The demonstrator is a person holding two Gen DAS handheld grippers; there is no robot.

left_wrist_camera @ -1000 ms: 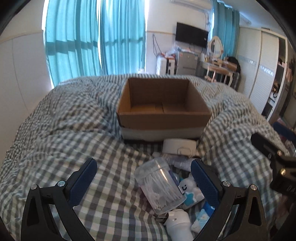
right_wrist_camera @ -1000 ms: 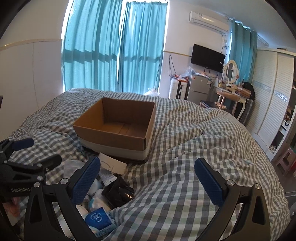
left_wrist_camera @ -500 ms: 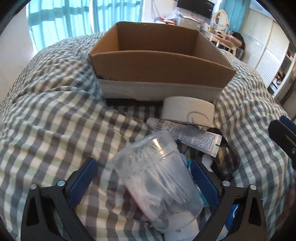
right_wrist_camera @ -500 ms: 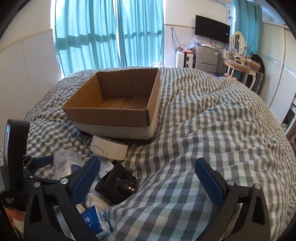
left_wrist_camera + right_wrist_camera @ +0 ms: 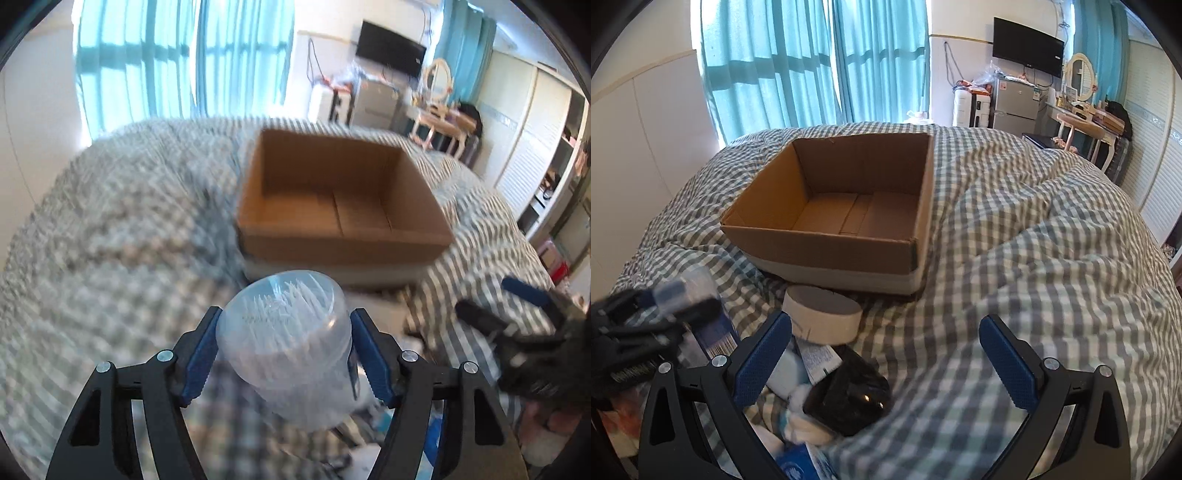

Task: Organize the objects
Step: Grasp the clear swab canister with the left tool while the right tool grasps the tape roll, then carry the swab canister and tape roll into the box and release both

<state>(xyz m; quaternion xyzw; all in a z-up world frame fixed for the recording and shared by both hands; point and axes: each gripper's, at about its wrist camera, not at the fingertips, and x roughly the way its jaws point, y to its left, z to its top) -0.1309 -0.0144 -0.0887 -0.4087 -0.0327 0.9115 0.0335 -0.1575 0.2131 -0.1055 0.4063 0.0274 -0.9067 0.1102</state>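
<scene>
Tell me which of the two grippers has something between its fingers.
The left gripper: its jaws are closing on a clear plastic jar of cotton swabs. The right gripper stands open, with only the checked blanket between its fingers.

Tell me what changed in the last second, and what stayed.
The left tool came in around the swab jar, closed on it and lifted it off the pile. The right tool dipped toward the pile, open and empty. The box stayed empty on the bed.

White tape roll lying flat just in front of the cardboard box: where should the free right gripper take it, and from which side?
Take the white tape roll across its curved outer wall, coming down from above with the right gripper. It lies flat, so the rim is thin but both sides show; its open jaws look wide enough.
</scene>
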